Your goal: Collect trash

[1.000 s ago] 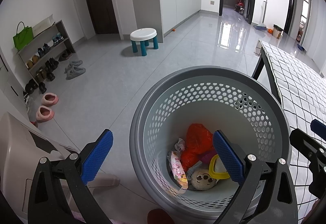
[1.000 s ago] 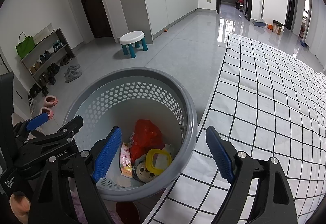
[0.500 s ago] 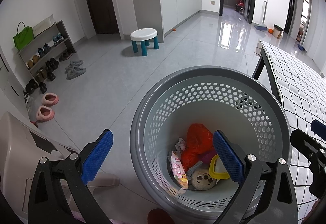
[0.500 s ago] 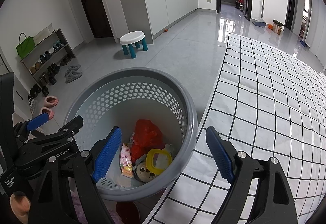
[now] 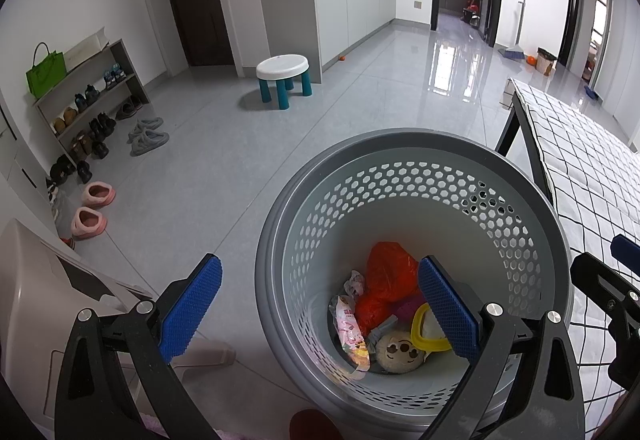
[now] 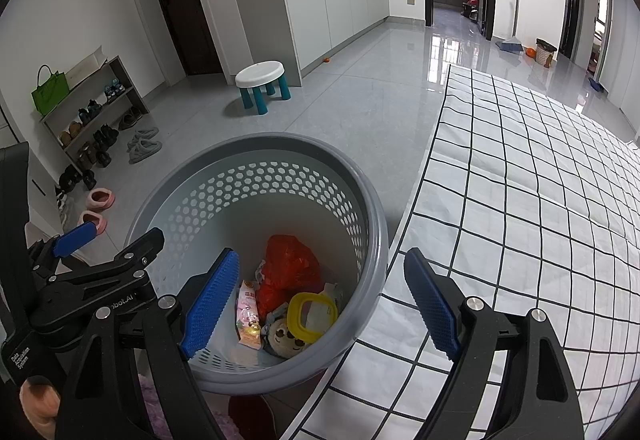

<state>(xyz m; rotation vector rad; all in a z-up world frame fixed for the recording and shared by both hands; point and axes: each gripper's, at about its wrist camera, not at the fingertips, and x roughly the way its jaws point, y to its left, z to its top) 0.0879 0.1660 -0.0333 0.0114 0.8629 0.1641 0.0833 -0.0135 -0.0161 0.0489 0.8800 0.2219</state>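
both grippers, left and right, hang spread wide and empty over the basket, which sits beside the table for easy drops; the trash lies at its bottom.

A white stool stands near the shoe rack.
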